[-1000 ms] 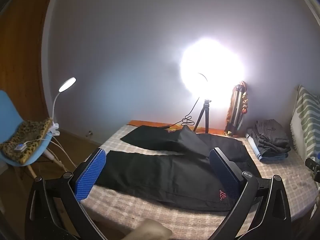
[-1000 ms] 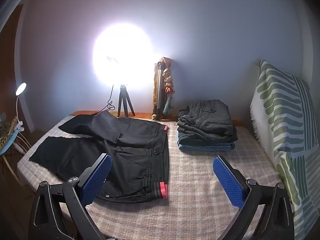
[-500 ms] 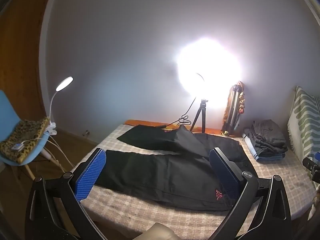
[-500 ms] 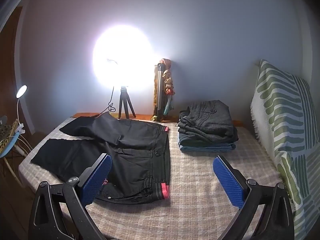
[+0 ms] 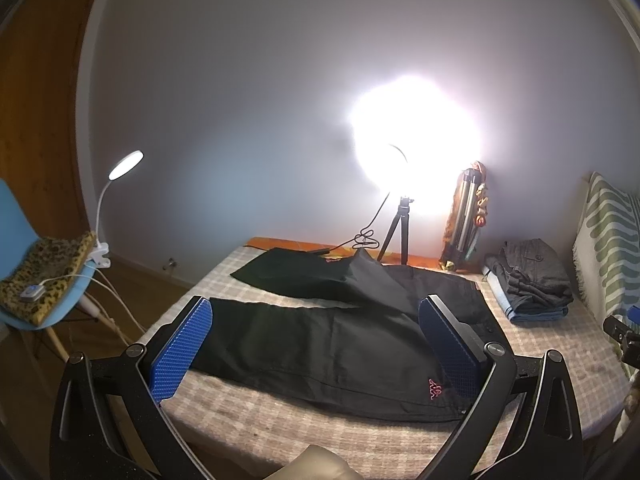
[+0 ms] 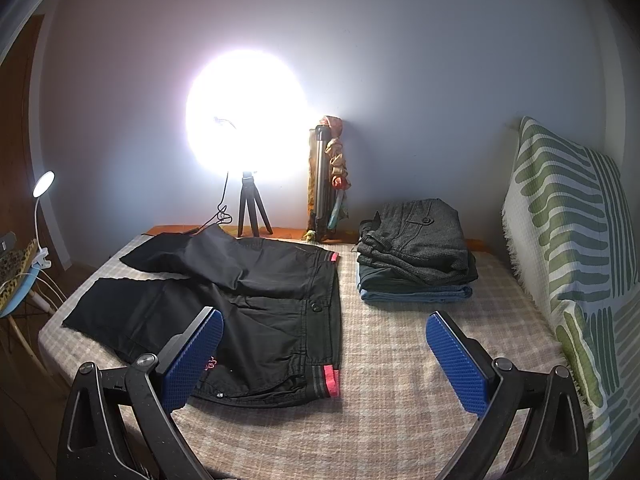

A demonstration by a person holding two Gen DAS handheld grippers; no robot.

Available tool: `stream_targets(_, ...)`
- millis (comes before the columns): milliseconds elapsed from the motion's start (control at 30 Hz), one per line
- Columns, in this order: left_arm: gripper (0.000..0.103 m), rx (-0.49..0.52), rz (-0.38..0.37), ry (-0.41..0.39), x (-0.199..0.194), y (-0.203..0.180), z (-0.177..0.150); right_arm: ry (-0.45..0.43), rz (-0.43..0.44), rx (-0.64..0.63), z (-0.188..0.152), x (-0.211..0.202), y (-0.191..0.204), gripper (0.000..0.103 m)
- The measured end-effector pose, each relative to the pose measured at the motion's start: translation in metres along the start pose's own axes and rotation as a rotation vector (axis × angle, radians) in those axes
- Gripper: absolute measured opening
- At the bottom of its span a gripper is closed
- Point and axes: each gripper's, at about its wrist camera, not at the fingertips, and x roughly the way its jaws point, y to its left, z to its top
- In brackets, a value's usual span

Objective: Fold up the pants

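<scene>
Pants (image 6: 240, 308): flat on bed (image 6: 384, 368), left half, legs toward left edge. Folded clothes stack (image 6: 416, 256): far right corner. Tripod lamp (image 6: 250, 208): far edge.

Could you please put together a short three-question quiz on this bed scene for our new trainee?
1. True or false: the black pants lie spread out, not yet folded.
2. What sits right of the waistband: A) stack of folded clothes, B) a laundry basket, C) a shoe?
3. Are the left gripper and right gripper open or shut?

Key: 1 true; 2 A; 3 both open, holding nothing.
</scene>
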Motion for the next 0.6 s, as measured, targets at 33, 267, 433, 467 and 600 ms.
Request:
stream_targets(33, 0.103, 0.002, 0.0, 0.0, -0.0002, -0.001, -0.0002, 0.0, 0.0, 0.0, -0.0001, -0.0001, -0.0002, 0.103)
stream_targets(267, 0.103, 0.003, -0.004, -0.003, -0.0011, -0.0012, 0.0001, -0.001, 0.004, 0.001, -0.0008, 0.0004, -0.0002, 0.103)
stream_targets(433, 0.103, 0.0, -0.006, -0.001, -0.0011, 0.0005, 0.0007, 0.0, 0.005, 0.002, -0.0009, 0.0004, 0.0006, 0.103)
stream_targets(467, 0.103, 0.0, -0.006, -0.001, -0.0011, 0.0005, 0.0006, 0.0, 0.006, 0.003, -0.0013, 0.0001, 0.0012, 0.103)
stream_targets(600, 0.103, -0.003, -0.005, 0.001, -0.0002, 0.0014, 0.0012, 0.001, 0.008, 0.005, -0.0031, 0.0004, 0.0025, 0.103)
